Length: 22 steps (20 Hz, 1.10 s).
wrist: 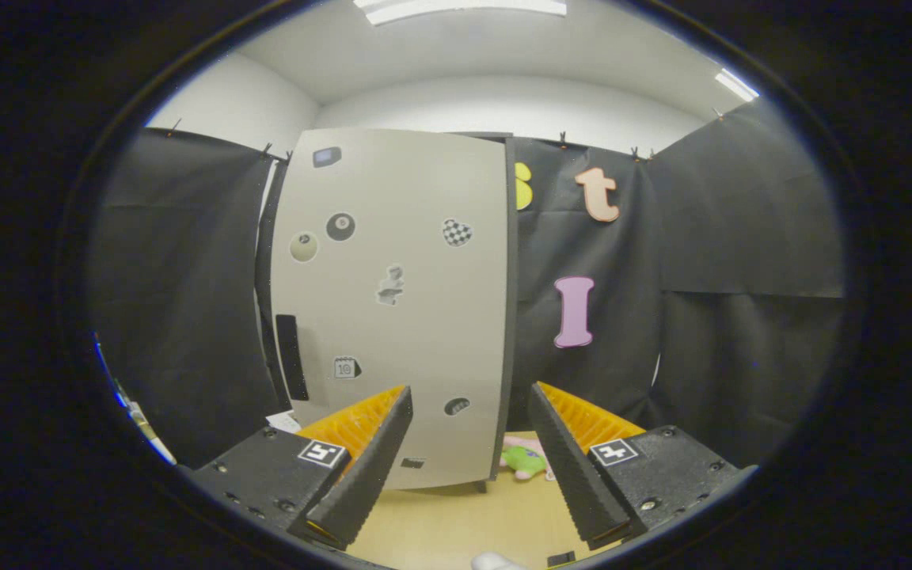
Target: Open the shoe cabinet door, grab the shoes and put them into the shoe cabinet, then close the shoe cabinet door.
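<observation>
a: the gripper (468,431) is held level and pointed straight at the shoe cabinet (393,309), with the fingers (365,459) spread wide apart and nothing caught between them.

b: and the cabinet door (416,317)?

a: it is seen flat-on ahead of the fingers, pale and dotted with small stickers, and a dark vertical handle (291,356) is set near the door's left edge. whether the door is fully shut cannot be told; a dark gap is seen along that left side.

b: the shoes?

a: a pink and green pair, taken to be the shoes (526,457), is spotted low on the wooden floor (456,522), just beside the cabinet's lower right corner and beyond the right finger. much of it is hidden behind that finger.

b: anything closer in?

a: a small white object (494,561) is glimpsed at the very bottom, between the fingers; what it is cannot be told.
</observation>
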Available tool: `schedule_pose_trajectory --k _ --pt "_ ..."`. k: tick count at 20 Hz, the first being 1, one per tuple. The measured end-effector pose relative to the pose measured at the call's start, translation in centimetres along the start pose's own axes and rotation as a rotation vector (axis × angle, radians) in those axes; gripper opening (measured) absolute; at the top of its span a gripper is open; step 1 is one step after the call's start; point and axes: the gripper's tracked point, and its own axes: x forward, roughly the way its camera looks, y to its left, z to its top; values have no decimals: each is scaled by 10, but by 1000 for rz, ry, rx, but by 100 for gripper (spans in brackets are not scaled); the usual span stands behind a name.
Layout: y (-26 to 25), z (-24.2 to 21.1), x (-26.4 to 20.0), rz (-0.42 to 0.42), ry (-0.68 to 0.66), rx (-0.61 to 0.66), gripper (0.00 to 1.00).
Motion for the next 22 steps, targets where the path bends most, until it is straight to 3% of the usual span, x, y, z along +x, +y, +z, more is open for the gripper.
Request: schedule_pose_trajectory --k 8,22 --pt "-45 1 -13 -62 2 37 97" --pt "-51 2 -15 -69 9 28 97"
